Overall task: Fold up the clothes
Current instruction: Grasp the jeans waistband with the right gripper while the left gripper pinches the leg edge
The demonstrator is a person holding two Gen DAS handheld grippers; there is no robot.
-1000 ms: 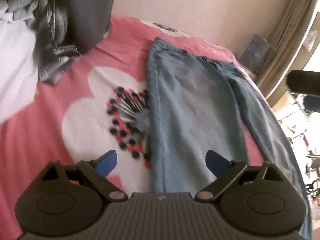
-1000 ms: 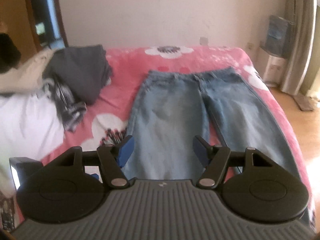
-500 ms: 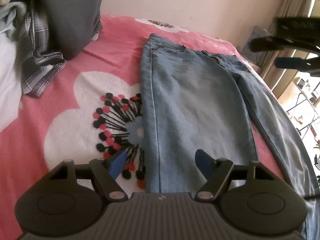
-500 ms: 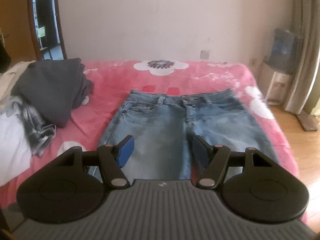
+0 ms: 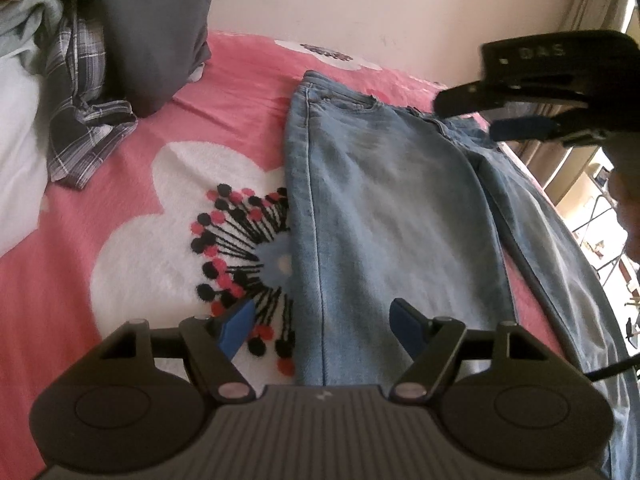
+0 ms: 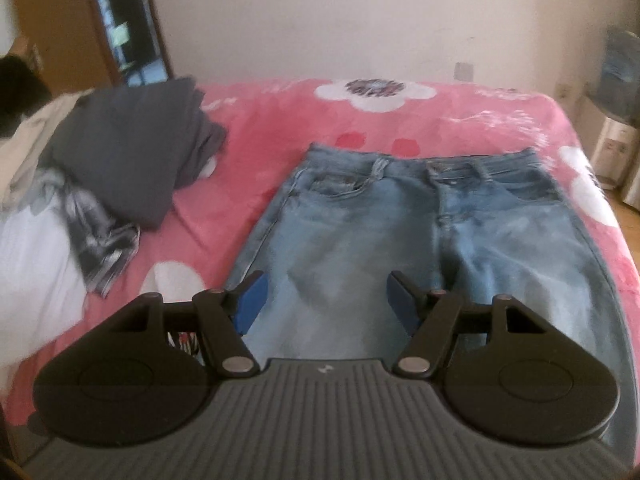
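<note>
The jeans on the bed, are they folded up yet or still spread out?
Spread out. The jeans lie flat on the pink blanket, waistband at the far end, both legs side by side, no fold anywhere in view.

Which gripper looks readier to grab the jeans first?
Probably the left gripper: it is open, low over the jeans, straddling their left side edge. The right gripper, also open, seems higher, above the waistband.

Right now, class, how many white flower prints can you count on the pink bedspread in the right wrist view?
4: one by the far wall, two at the right edge, one partly hidden left of the jeans. Clothes may hide more.
</note>
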